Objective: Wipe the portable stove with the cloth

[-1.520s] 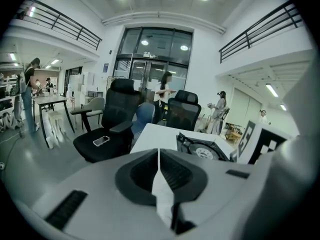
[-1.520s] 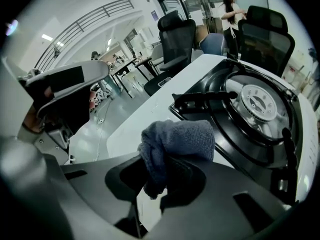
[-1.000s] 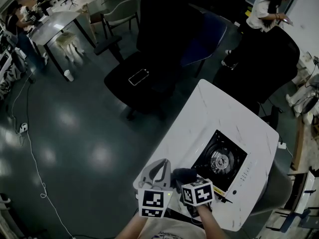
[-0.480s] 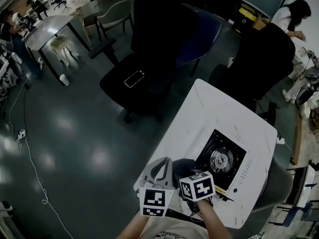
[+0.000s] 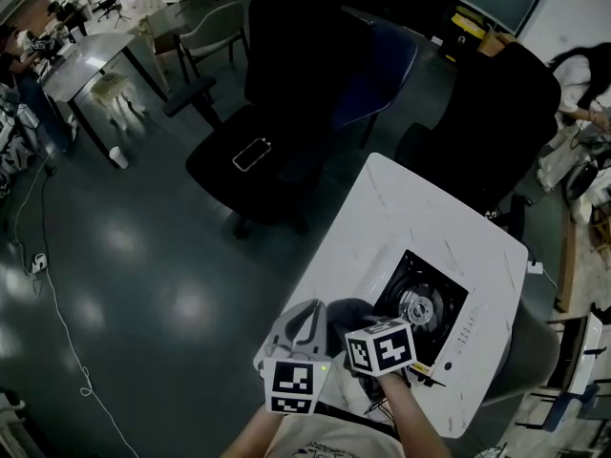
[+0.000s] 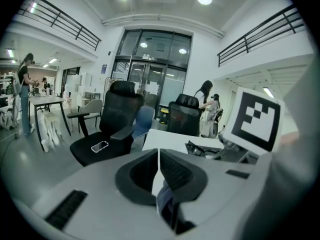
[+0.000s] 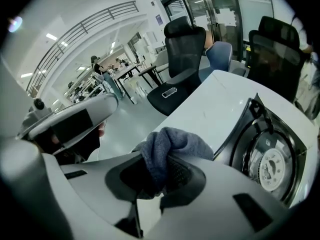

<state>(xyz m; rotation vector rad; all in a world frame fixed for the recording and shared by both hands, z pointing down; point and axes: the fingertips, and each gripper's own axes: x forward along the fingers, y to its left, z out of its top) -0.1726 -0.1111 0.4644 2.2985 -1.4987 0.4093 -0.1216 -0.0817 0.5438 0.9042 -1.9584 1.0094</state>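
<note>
The portable stove [image 5: 425, 305], white-bodied with a black burner well, sits at the near right end of the white table [image 5: 401, 208]. It fills the right side of the right gripper view as the stove [image 7: 265, 154]. A dark grey cloth [image 7: 172, 146] is bunched between the jaws of my right gripper [image 7: 159, 176], which is shut on it. In the head view that cloth [image 5: 346, 315] hangs just left of the stove's near corner, under my right gripper [image 5: 358, 332]. My left gripper [image 5: 304, 318] is beside it at the table's near left edge, shut and holding nothing [image 6: 159, 171].
Black office chairs [image 5: 286, 113] stand beyond the table, one with a phone [image 5: 250, 153] on its seat. Another black chair [image 5: 501, 113] is at the far right. The stove's control strip [image 5: 463, 337] faces the table's right edge. Dark floor lies to the left.
My right gripper with the cloth has lifted a little and edged toward the stove. The left gripper has stayed put. The person at the far right has moved toward the frame edge.
</note>
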